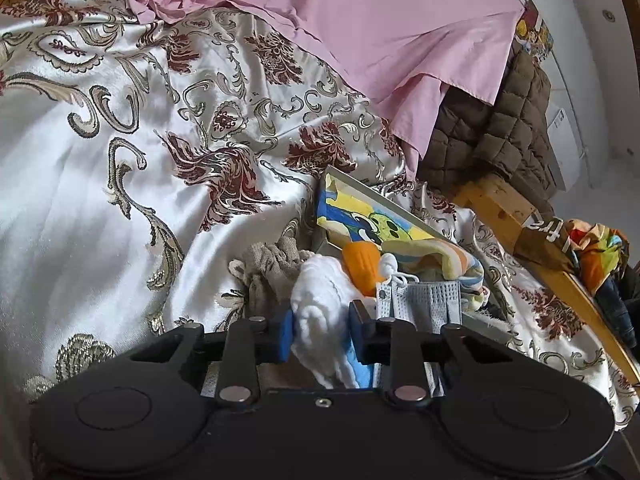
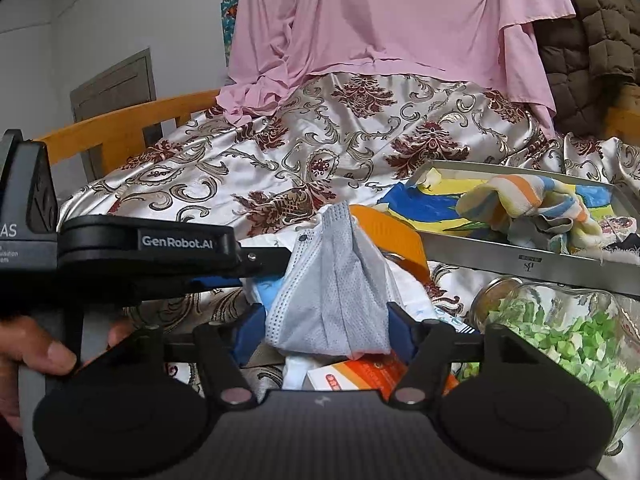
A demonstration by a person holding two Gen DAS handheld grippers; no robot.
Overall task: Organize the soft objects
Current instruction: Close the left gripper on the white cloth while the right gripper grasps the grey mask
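My left gripper is shut on a white cloth just in front of a metal tray with a cartoon picture. A grey face mask hangs to its right. In the right wrist view my right gripper is shut on that grey face mask and holds it up. The left gripper's arm reaches in from the left beside the mask. A striped cloth lies in the tray. An orange object lies behind the mask.
A patterned satin bedspread covers the bed, with a pink sheet and a brown quilted jacket at the back. A glass jar of green bits and an orange-white box lie near my right gripper. A wooden bed frame runs at left.
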